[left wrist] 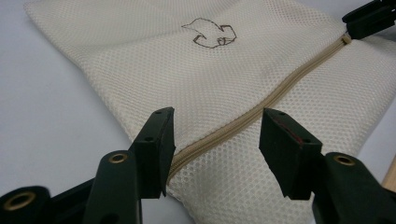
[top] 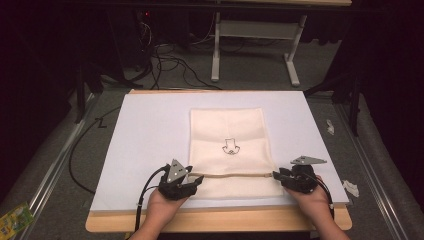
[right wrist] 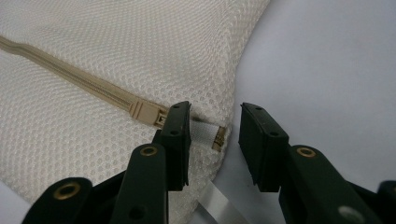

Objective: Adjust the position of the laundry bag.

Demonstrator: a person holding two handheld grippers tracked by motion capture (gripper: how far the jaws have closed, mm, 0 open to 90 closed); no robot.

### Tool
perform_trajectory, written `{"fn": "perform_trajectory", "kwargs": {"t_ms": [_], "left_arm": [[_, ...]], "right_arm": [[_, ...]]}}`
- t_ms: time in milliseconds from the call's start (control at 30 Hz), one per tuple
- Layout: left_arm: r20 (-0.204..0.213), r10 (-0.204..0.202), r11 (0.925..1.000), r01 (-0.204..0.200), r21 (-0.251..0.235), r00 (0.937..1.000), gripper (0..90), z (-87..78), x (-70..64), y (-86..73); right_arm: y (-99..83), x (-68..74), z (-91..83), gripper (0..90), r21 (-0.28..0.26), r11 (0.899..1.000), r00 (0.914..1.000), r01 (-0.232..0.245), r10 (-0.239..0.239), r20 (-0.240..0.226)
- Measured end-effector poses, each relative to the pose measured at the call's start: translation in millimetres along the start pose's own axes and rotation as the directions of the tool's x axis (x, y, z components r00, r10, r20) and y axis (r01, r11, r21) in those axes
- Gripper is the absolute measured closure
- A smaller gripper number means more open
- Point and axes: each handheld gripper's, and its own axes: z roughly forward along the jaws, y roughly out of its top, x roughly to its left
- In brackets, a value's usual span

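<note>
Cream mesh bag [top: 230, 150] lay flat on white sheet [top: 150, 130] over wooden table [top: 215, 220]; zipper [left wrist: 261, 105] ran between left gripper [left wrist: 215, 135] and right gripper [right wrist: 215, 135], both jaws apart, holding nothing. Dark room beyond, grey floor [top: 50, 165], cables [top: 170, 62].

A lab: dark curtains [top: 30, 75], floor cables [top: 172, 62], white-topped table [top: 150, 135] on carpet.

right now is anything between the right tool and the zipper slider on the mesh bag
Nothing visible does. The right tool stands open at the bag's edge, and the zipper slider lies just beside its jaw on the mesh bag, with only the pull tab in the gap.
</note>
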Motion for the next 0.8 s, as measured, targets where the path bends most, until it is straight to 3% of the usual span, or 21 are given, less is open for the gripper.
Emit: {"fn": "perform_trajectory", "kwargs": {"t_ms": [233,533,633,800], "left_arm": [[0.007,-0.008,0.9999,0.008,0.007,0.9999,45.5,2.7,0.2,-0.4],[0.016,-0.016,0.9999,0.016,-0.003,0.9997,45.1,1.2,-1.1,1.1],[0.024,-0.020,0.9997,0.021,-0.009,0.9995,45.1,0.3,-2.3,1.9],[0.027,-0.020,0.9997,0.021,-0.012,0.9994,43.8,0.1,-3.5,2.3]], "right_arm": [[-2.3,3.0,0.7,66.3,-0.007,1.000,0.9999,0.003,-0.003,0.010],[-1.5,4.4,1.8,81.6,-0.001,1.000,0.9998,0.018,-0.018,-0.012],[0.4,7.4,-0.4,84.8,-0.012,0.998,0.9980,0.063,-0.063,-0.010],[3.4,6.8,-8.9,84.9,-0.065,0.995,0.9966,0.075,-0.077,-0.029]]}}
